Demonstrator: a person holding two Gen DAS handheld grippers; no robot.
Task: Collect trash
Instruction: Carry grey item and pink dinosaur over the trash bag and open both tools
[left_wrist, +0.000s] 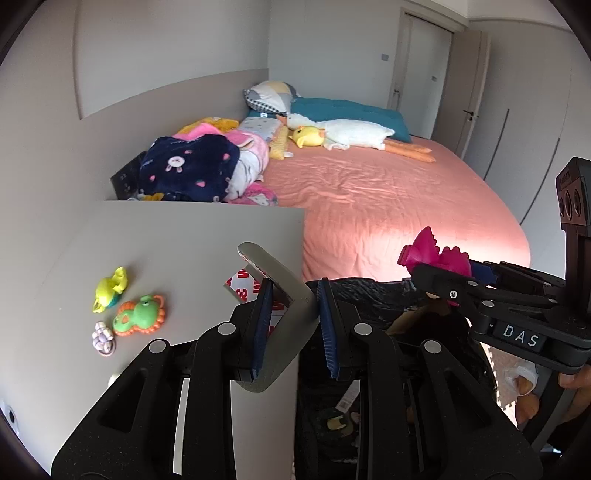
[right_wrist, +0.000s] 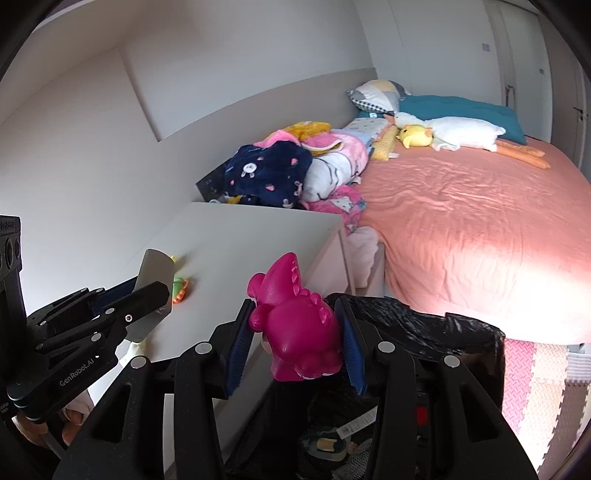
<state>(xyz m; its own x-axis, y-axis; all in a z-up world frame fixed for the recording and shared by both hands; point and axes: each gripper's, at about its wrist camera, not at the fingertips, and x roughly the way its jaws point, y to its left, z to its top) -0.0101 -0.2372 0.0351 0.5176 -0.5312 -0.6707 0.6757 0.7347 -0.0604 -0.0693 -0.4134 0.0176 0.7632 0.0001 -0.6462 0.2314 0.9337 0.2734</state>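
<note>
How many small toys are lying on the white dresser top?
3, clustered at its left: a yellow toy, a green-and-orange toy beside it, a lilac toy nearest. The grippers may hide others.

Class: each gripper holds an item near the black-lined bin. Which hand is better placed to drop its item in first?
Probably the right. The right gripper, holding the pink dinosaur toy, sits over the black bin bag, while the left gripper with its grey corner guard is over the white cabinet's edge.
</note>
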